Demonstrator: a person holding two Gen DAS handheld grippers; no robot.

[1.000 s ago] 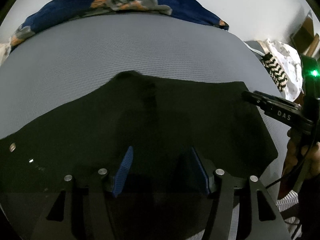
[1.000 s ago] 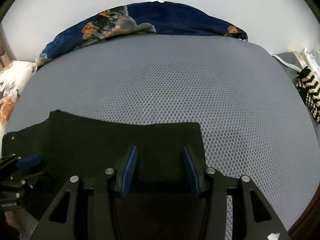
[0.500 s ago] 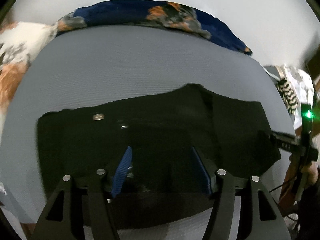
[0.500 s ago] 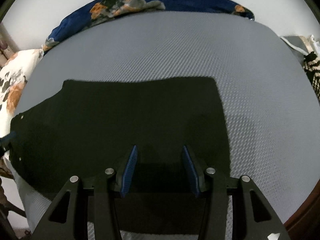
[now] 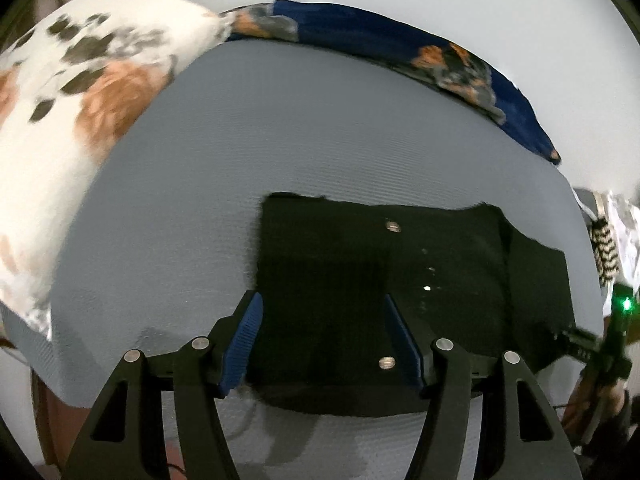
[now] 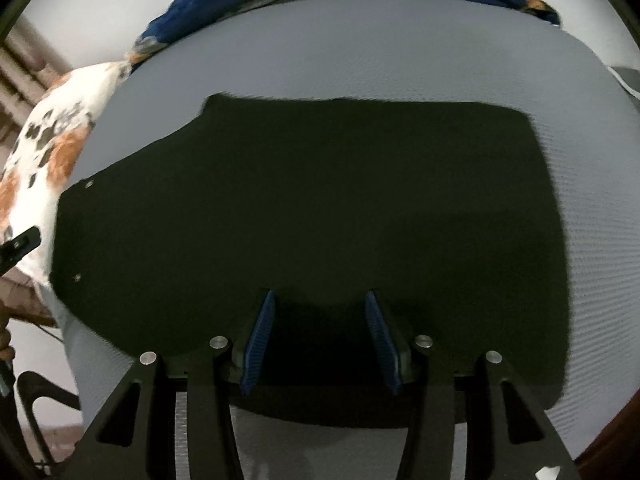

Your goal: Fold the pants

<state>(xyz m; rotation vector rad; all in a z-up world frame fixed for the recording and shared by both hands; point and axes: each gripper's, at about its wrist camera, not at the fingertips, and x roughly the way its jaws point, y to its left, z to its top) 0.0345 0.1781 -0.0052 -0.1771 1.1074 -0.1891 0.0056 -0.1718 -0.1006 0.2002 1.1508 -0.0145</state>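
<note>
Black pants (image 5: 360,280) lie flat and folded on a grey mesh mattress (image 5: 320,128). Metal buttons (image 5: 392,226) mark the waist end, in front of the left gripper. My left gripper (image 5: 322,340) is open and empty above the pants' near edge at the waist end. The pants fill the right wrist view (image 6: 320,208). My right gripper (image 6: 318,340) is open and empty over their near edge. It also shows at the right edge of the left wrist view (image 5: 580,344).
A white and orange floral pillow (image 5: 60,120) lies at the left. A navy floral blanket (image 5: 400,48) runs along the far edge by the white wall. A black-and-white zigzag cloth (image 5: 606,252) lies at the right. The mattress's near edge is just below both grippers.
Both grippers have pulled back and up from the pants, so more of the garment and mattress shows. The left view has swung left, bringing the pillow in.
</note>
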